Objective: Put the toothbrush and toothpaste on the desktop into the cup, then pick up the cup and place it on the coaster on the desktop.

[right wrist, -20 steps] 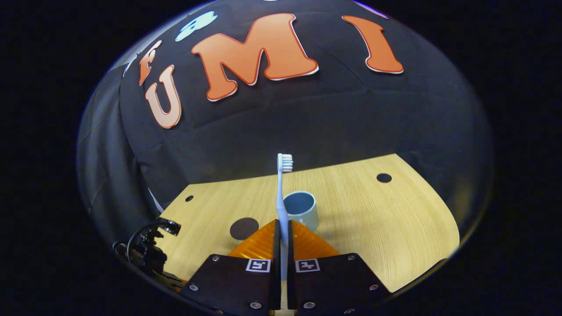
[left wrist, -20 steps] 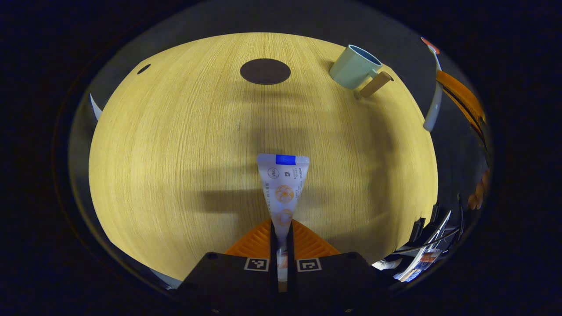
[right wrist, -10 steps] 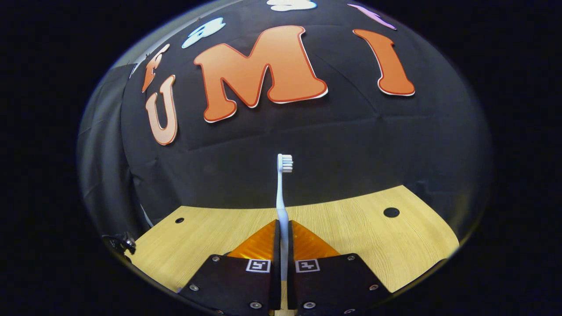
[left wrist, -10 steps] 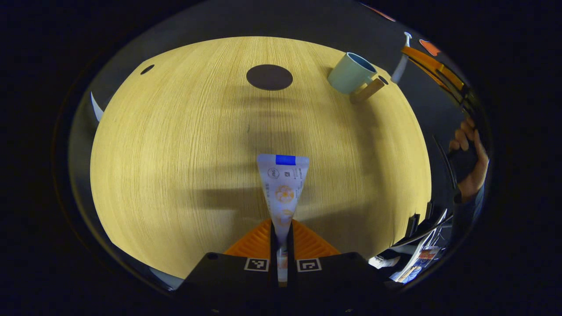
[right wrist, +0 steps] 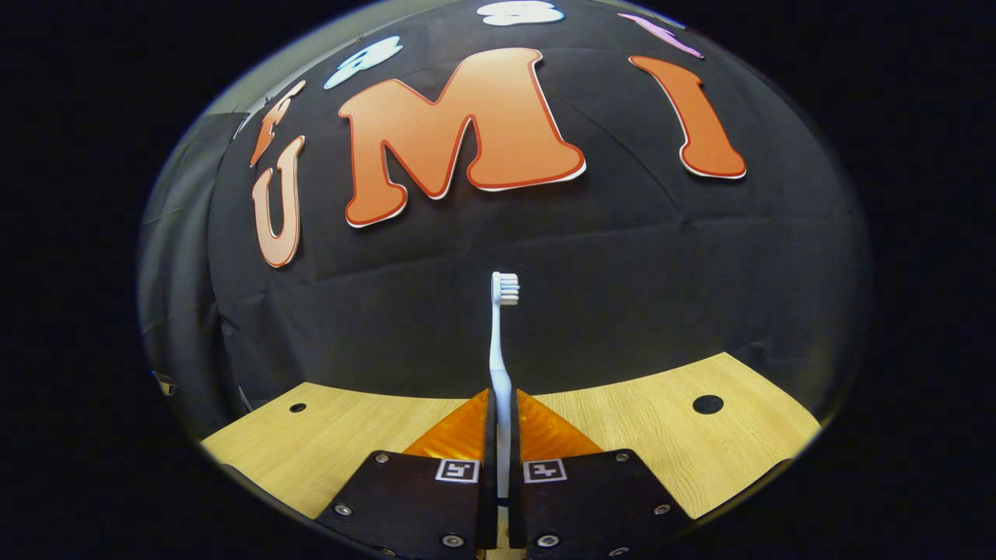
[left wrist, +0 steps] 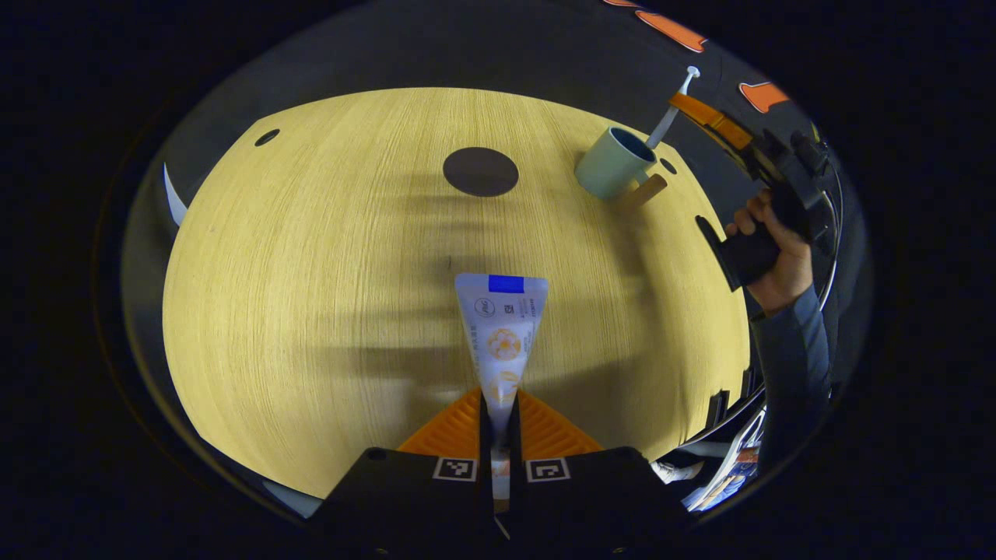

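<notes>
Left gripper view: toothbrush [left wrist: 668,118] handle dips into the cup [left wrist: 611,163].

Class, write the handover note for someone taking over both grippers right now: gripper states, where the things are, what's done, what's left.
Left gripper: shut on the toothpaste, held above the desktop.
Right gripper: shut on the toothbrush, bristles pointing up; in the left gripper view it hangs over the cup.
Cup: on the desktop, right of the coaster, not on it.
Done: both items picked up.
Left: drop both into the cup, move cup onto coaster.
</notes>
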A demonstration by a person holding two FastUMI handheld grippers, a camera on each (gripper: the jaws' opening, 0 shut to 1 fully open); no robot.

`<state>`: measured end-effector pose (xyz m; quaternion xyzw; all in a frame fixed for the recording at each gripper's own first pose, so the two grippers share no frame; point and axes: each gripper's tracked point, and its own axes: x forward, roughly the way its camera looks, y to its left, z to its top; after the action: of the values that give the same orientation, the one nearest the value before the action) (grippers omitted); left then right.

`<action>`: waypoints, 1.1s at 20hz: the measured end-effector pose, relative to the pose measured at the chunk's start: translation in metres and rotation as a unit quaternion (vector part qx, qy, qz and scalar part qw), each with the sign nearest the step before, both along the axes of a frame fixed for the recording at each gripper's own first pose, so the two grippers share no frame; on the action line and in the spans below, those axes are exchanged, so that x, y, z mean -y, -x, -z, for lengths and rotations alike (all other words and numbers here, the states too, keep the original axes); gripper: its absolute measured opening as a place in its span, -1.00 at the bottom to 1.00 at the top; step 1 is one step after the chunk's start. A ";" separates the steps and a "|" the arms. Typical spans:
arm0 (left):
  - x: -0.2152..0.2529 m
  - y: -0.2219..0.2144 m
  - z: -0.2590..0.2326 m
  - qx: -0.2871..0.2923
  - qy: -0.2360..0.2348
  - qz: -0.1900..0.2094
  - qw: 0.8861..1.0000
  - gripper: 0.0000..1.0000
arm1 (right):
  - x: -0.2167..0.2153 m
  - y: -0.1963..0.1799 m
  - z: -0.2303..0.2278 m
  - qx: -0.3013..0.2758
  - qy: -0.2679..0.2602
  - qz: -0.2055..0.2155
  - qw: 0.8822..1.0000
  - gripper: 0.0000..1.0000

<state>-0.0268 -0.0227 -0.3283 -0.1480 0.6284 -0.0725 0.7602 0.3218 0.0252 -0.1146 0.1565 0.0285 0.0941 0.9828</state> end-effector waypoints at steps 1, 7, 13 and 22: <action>-0.002 -0.001 0.000 0.001 0.001 0.000 1.000 -0.84 | -0.002 -0.005 0.001 0.006 0.000 -0.002 1.000 -0.87; -0.009 -0.002 -0.017 0.012 -0.005 -0.007 1.000 -0.84 | -0.010 -0.018 0.027 0.000 0.017 -0.009 1.000 -0.87; -0.013 -0.010 -0.036 0.026 -0.009 -0.013 1.000 -0.84 | -0.011 -0.028 0.051 -0.022 0.026 -0.006 0.999 -0.87; -0.001 -0.051 -0.031 0.077 -0.013 -0.010 0.997 -0.84 | 0.005 -0.018 0.067 -0.080 0.023 0.005 0.997 -0.83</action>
<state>0.0241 -0.0218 -0.2975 -0.1385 0.5674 -0.0677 0.8089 0.3397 0.0200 -0.1821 0.1409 0.1081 0.0756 0.9812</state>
